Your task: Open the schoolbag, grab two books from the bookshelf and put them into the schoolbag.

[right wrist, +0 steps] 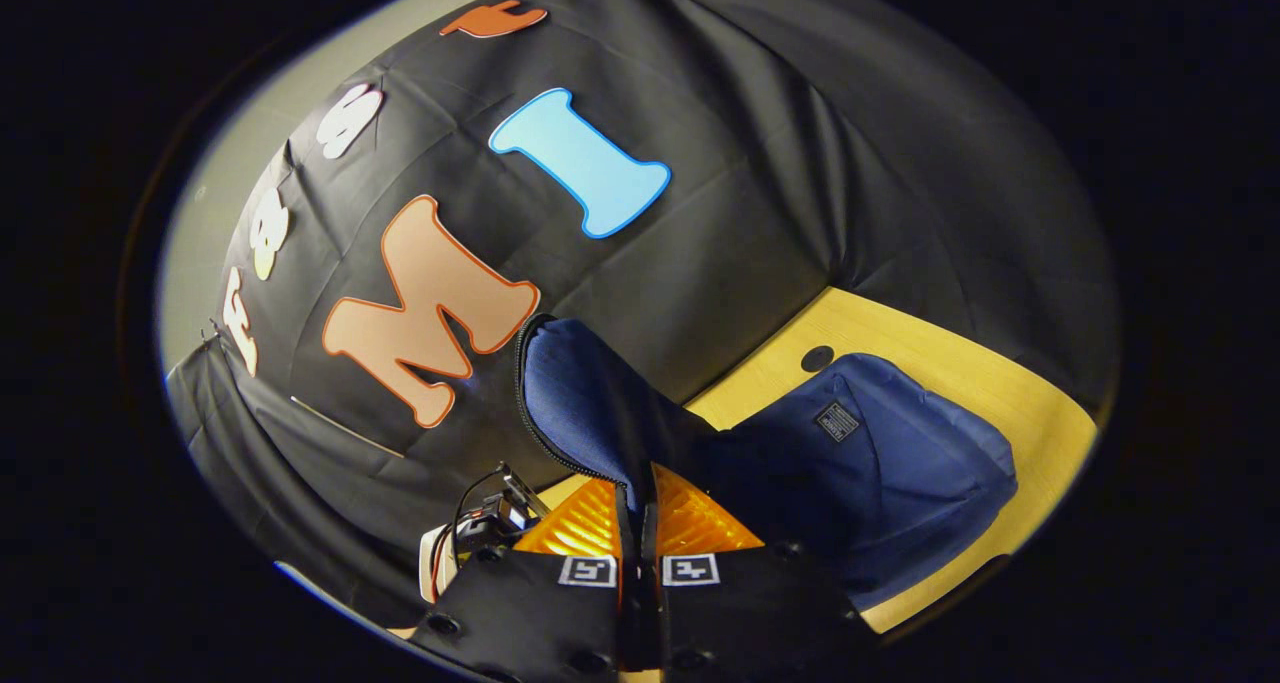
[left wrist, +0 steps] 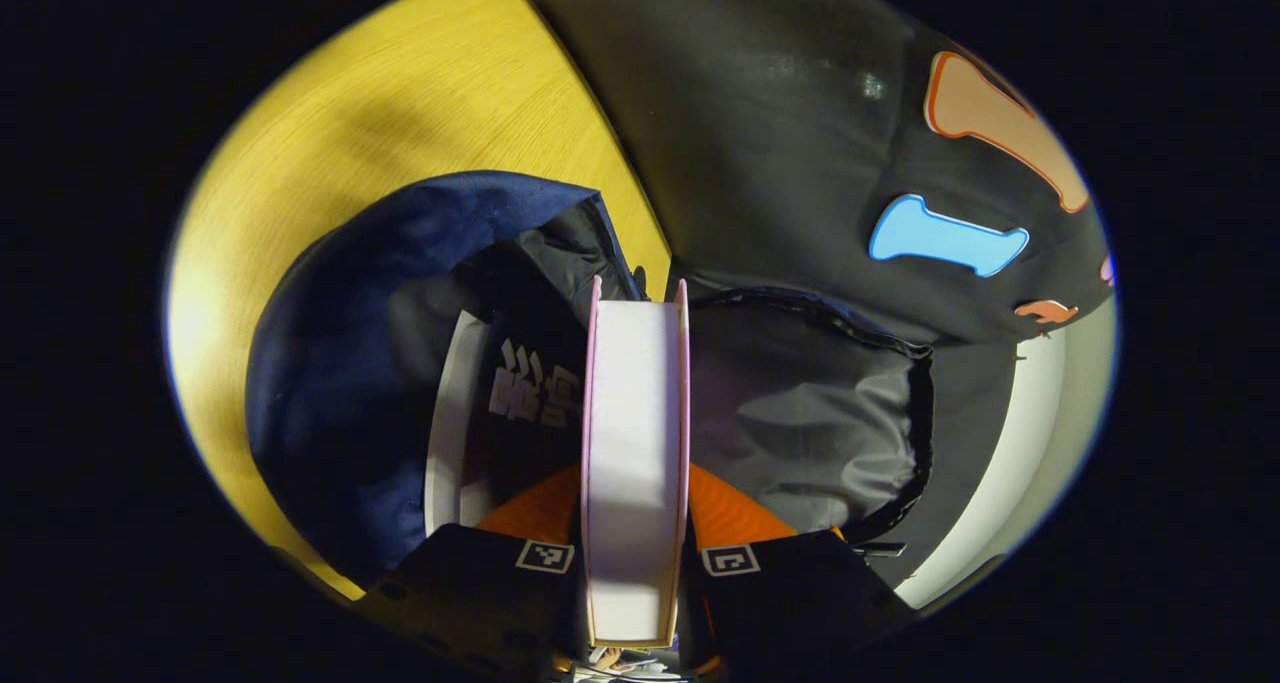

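In the left gripper view, the left tool (left wrist: 636, 563) sits at the bottom of the frame. Its two fingers press on the sides of a thick book with pink covers and white pages (left wrist: 636, 433), so it is clamped on that book. The book points straight ahead into the open mouth of the soft dark blue cloth schoolbag (left wrist: 340, 363). The book looks stiff and a bit heavy, so a firm hold on both covers, like this one, seems right. A loose hold could let it slip down.

Just past the fingers, at the left of the middle, a second book with a dark cover and white edge (left wrist: 500, 413) already stands inside the bag. The pink book has to go in beside it. The room between that book and the grey lining (left wrist: 800, 433) at the right looks wide enough, I think. The bag is floppy, so its black zipper edge (left wrist: 915, 403) could fold in and catch the book's corner.

In the right gripper view, the right tool (right wrist: 637, 563) is at the bottom middle. It is pinched tight on the raised flap of the schoolbag (right wrist: 590, 403), holding the bag open. The flap is thin and soft, so it will sag if let go.

Farther off, the yellow wooden desk (left wrist: 400, 103) fills the upper left of the left gripper view, with free room around the bag.
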Demonstrator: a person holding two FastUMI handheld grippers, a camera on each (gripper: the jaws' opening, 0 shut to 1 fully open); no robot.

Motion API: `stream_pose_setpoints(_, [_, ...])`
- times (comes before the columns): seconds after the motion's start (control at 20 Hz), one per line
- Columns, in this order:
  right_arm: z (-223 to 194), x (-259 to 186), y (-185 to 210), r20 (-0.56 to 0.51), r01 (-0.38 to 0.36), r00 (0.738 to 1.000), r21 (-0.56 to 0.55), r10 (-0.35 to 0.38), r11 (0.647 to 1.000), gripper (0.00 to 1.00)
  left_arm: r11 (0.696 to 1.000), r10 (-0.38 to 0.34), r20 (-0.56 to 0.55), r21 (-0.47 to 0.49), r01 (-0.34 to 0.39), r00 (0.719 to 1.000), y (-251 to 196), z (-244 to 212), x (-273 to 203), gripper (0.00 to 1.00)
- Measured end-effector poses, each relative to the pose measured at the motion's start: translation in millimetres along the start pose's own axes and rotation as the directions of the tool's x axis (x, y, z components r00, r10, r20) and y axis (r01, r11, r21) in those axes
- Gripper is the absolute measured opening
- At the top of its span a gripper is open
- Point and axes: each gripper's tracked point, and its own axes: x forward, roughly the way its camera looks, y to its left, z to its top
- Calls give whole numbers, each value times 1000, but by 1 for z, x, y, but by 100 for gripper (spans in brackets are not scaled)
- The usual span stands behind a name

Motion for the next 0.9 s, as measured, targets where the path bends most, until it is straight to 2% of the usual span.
stream_pose_setpoints(0.2, [0, 0, 3, -3, -8, 1000, -17, 8, 1000, 3, 999, -24, -2, -26, 24, 1000, 3, -6, 20, 34])
stream_pose_setpoints(0.3, [-1, -1, 5, -4, -10, 1000, -12, 10, 1000, 3, 999, -7, -13, -39, 6, 1000, 11, -13, 31, 34])
stream_pose_setpoints(0.5, [-2, -1, 4, -8, -14, 1000, -18, 14, 1000, 3, 997, -22, -12, -75, 21, 1000, 10, -20, 44, 32])
stream_pose_setpoints(0.9, [5, -4, -4, 7, -9, 1000, 5, 9, 1000, 3, 999, -3, -33, -47, 2, 999, 6, -25, 42, 33])
